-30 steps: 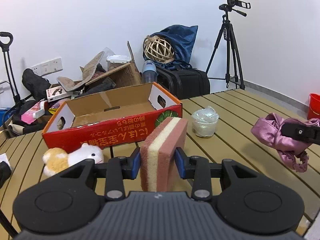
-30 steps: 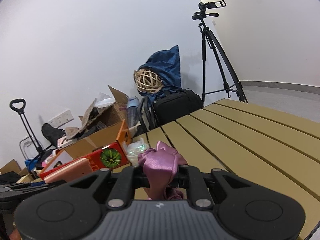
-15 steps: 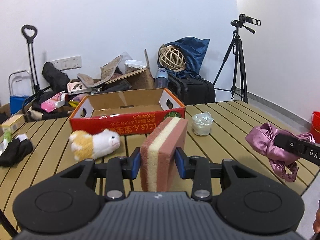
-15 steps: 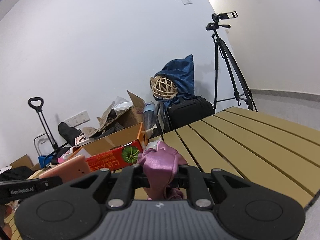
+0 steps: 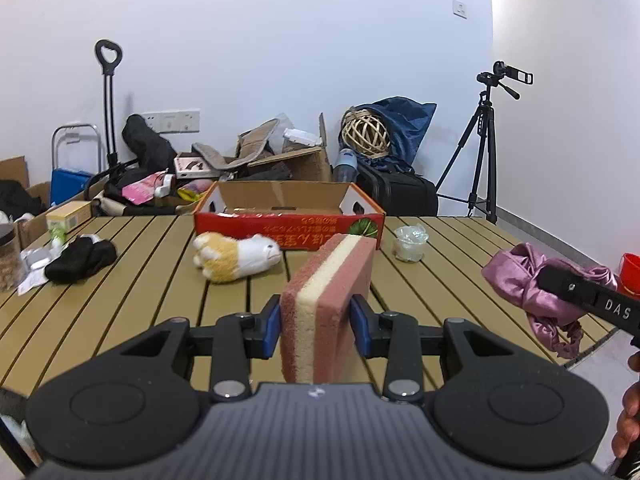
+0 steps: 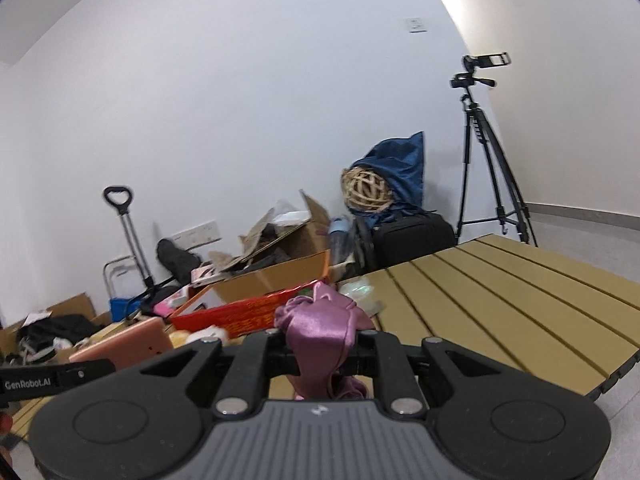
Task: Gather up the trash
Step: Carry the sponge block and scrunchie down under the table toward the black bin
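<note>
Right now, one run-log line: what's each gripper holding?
left gripper: shut on layered sponge | right gripper: shut on pink satin scrunchie | both above slatted table | red cardboard tray: behind

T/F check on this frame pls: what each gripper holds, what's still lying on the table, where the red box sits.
1. The left gripper clamps a pink-and-yellow sponge. True.
2. The right gripper is open with nothing in it. False: it is shut on a purple satin cloth.
3. A plush toy lies on the slatted table in front of the red box. True.
4. The clear plastic cup sits inside the red box. False: it stands on the table beside it.
5. A black cloth lies on the table. True.
</note>
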`<action>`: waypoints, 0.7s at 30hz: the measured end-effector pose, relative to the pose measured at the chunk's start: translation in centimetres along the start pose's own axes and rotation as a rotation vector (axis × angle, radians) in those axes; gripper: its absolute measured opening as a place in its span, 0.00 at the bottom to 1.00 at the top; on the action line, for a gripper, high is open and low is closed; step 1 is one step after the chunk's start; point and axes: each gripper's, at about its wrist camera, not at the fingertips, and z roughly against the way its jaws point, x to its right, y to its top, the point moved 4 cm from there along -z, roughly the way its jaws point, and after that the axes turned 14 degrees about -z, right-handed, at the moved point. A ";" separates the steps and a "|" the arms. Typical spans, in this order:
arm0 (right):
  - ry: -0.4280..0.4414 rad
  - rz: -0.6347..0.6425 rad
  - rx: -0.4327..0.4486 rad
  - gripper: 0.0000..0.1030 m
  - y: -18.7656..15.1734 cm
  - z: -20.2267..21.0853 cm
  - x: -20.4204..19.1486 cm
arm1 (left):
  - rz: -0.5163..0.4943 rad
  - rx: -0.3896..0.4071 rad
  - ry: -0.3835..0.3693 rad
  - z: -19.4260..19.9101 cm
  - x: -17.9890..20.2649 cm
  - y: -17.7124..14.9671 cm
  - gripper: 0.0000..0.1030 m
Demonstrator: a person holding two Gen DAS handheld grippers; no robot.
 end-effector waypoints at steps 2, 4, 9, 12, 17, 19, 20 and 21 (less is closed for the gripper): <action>0.007 0.018 -0.015 0.13 -0.7 0.6 -0.9 | 0.006 -0.001 0.001 1.1 -0.5 -0.6 0.35; 0.015 0.034 -0.033 0.13 -1.5 1.4 -1.7 | 0.006 -0.002 0.009 2.1 -1.0 -1.2 0.35; 0.024 0.073 -0.091 0.13 -3.9 3.0 -3.1 | 0.024 -0.018 0.003 4.2 -2.2 -3.2 0.35; 0.025 0.097 -0.126 0.13 -5.3 3.8 -3.7 | 0.033 -0.025 -0.002 5.6 -2.8 -4.4 0.35; 0.024 0.132 -0.193 0.13 -7.6 5.5 -4.2 | 0.027 -0.044 0.003 7.6 -3.4 -6.5 0.35; 0.021 0.141 -0.222 0.13 -8.6 6.1 -4.3 | 0.032 -0.059 0.002 8.3 -3.7 -7.5 0.35; 0.017 0.147 -0.233 0.13 -9.0 6.3 -4.3 | 0.034 -0.066 0.001 8.6 -3.9 -7.9 0.35; 0.014 0.154 -0.246 0.13 -9.5 6.7 -4.3 | 0.036 -0.072 0.002 8.9 -4.1 -8.4 0.35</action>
